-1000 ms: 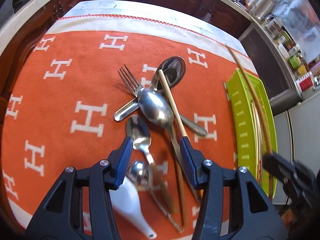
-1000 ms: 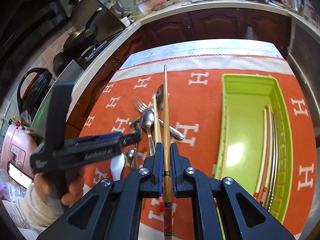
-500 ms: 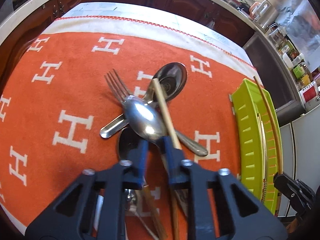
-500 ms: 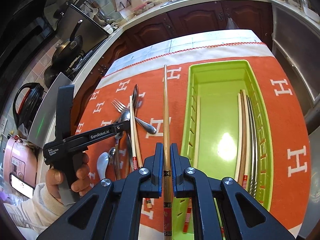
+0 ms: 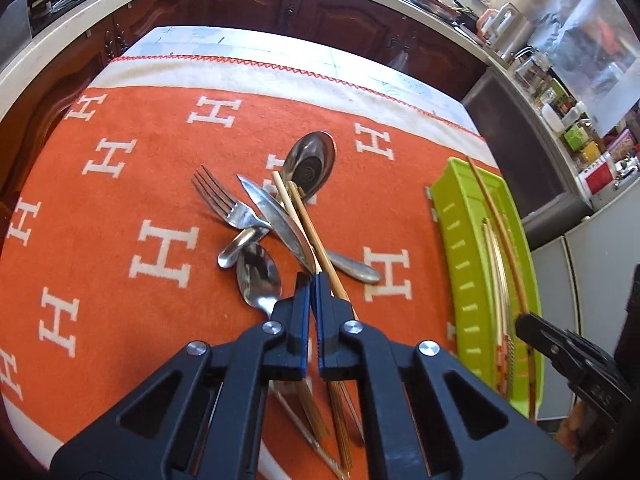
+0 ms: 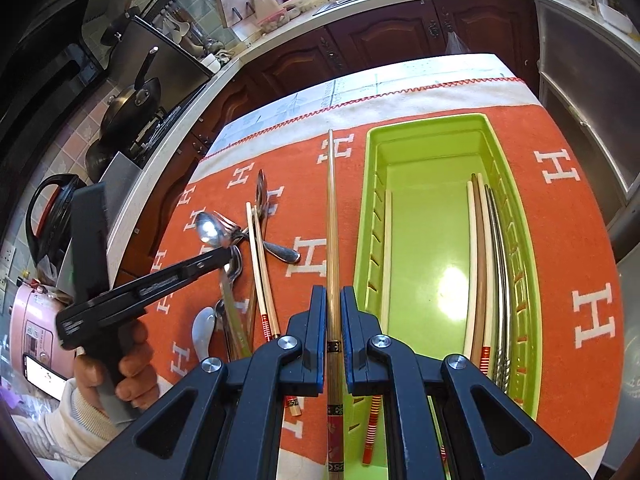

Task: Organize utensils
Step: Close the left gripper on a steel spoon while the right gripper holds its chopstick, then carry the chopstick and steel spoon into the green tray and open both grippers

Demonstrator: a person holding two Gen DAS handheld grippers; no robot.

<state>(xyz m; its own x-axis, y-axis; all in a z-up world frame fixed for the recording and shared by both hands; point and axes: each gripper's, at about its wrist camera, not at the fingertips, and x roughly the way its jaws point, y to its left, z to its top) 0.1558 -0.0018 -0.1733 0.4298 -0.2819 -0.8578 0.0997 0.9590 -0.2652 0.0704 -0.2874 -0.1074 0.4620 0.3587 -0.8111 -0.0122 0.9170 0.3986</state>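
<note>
The left gripper [image 5: 311, 280] pinched a shiny steel spoon [image 5: 280, 220] above the fuzzy orange cloth [image 5: 120, 184]. The right gripper [image 6: 332, 300] clamped a slim wooden chopstick [image 6: 331, 216], pointing to twelve o'clock, left of the glossy green tray [image 6: 432, 128].

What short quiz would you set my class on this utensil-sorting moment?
1. True or false: the green tray is empty.
2. The right gripper holds: A a fork, B a chopstick, C a ladle?
3. Fill in: the left gripper is shut on a ____.

Key: 1 false, chopsticks lie along its sides. 2 B. 3 spoon; the jaws have just closed on it.
</note>
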